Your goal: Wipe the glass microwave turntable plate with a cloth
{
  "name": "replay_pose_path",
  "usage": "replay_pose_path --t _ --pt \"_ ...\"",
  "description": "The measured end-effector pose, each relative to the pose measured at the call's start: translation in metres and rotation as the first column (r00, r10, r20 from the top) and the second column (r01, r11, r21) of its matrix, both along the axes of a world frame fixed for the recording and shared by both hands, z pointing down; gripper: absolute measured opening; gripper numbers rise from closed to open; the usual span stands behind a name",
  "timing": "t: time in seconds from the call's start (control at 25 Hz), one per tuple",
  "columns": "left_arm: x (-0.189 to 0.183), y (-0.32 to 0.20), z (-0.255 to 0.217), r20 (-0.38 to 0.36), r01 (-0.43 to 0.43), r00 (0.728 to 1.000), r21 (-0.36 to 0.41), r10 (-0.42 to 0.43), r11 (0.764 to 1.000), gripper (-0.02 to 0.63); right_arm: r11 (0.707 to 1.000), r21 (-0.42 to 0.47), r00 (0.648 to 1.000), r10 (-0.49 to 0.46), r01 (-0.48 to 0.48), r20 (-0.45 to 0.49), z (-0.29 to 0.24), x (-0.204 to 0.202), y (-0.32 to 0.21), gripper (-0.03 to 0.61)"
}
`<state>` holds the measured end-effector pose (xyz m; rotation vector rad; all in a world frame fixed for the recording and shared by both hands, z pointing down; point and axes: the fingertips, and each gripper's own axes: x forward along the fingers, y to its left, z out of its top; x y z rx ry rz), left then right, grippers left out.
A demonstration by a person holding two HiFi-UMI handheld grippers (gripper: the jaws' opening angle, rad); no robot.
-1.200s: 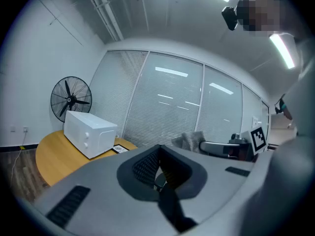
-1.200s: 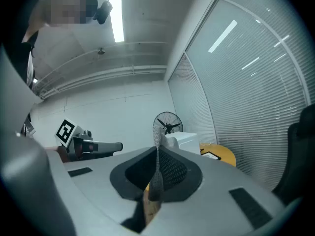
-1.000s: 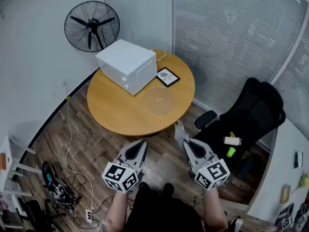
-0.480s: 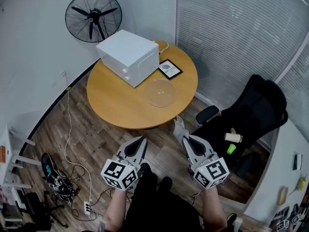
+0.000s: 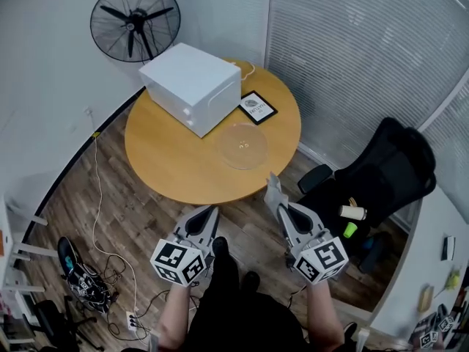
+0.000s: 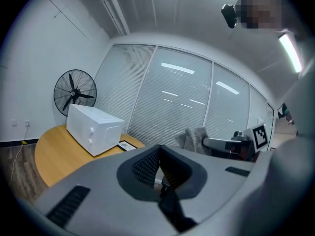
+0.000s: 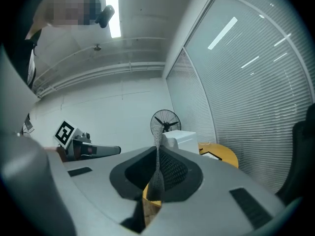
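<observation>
The left gripper (image 5: 208,213) is shut tight, with its two jaws pressed together and nothing between them. It sits low in the middle of the head view, pointing up the picture toward the table (image 5: 172,163). The right gripper (image 5: 275,198) is next to it, a little to the right. Its jaws are squeezed on a grey cloth (image 5: 272,188). In the right gripper view the cloth looks like a thin strip standing up from between the jaws.

A second ago both grippers were lower in the head view and farther from the table. Now they have slid up a little toward it. The tip of the cloth has come right up to the near edge of the round wooden table. It is not over the table yet.

The glass plate (image 5: 242,146) lies flat on the table, just above the cloth in the picture, near the right side of the table. Nothing touches it. The white microwave (image 5: 192,86) sits up and to the left of the plate. A black fan (image 5: 132,29) stands in the upper left corner.

So I think the wiping has not begun. The person is still coming close. The cloth needs to go up over the edge and down onto the plate.
</observation>
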<state>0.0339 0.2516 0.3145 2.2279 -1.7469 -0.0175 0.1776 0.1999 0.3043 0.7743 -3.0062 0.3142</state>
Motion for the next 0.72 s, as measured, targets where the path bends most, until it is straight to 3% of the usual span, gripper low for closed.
replay_pose_path --t 0.72 --pt "-0.114 -0.136 0.007 -0.044 -0.147 0.988 -0.016 0.146 0.989 -0.003 0.986 -0.03 0.985 0.159 -0.162 -0.072 0.008 -0.101 -0.113 0.023"
